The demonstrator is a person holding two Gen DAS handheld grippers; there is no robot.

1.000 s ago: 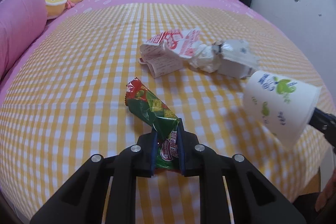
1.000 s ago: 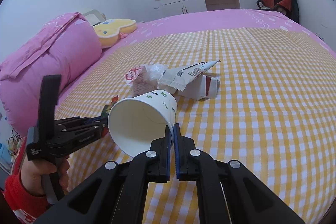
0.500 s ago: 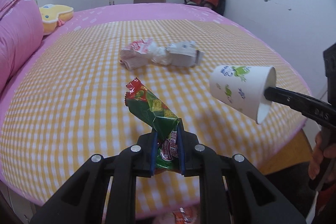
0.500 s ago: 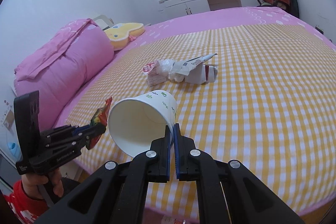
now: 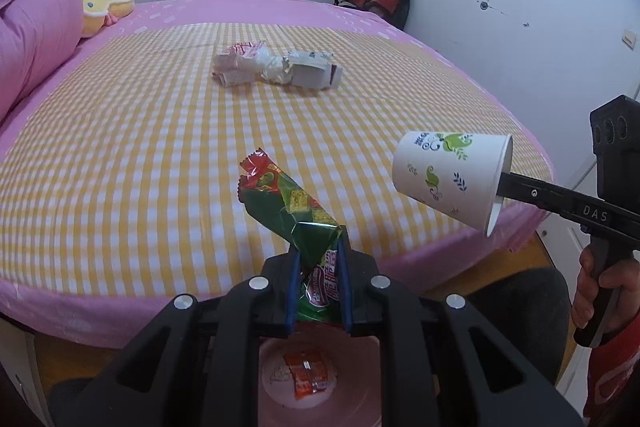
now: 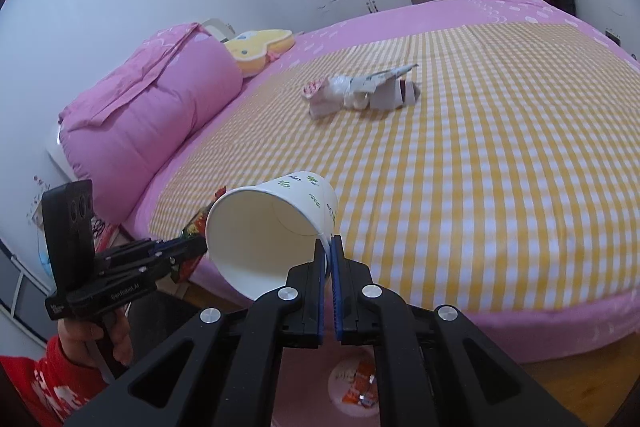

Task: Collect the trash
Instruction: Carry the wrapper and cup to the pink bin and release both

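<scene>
Green wrapper (image 5: pixel 294 211) pinched in left gripper (image 5: pixel 318 283); cup (image 6: pixel 272 231) rim clamped by right gripper (image 6: pixel 327 279). Both hang over pink bin (image 5: pixel 360 379) beside bed (image 5: pixel 120 147). Step: disposal. Next: release each inside the bin.

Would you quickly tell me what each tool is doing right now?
Left tool: closed on the green snack wrapper, above the pink bin.
Right tool: closed on the paper cup rim.
</scene>
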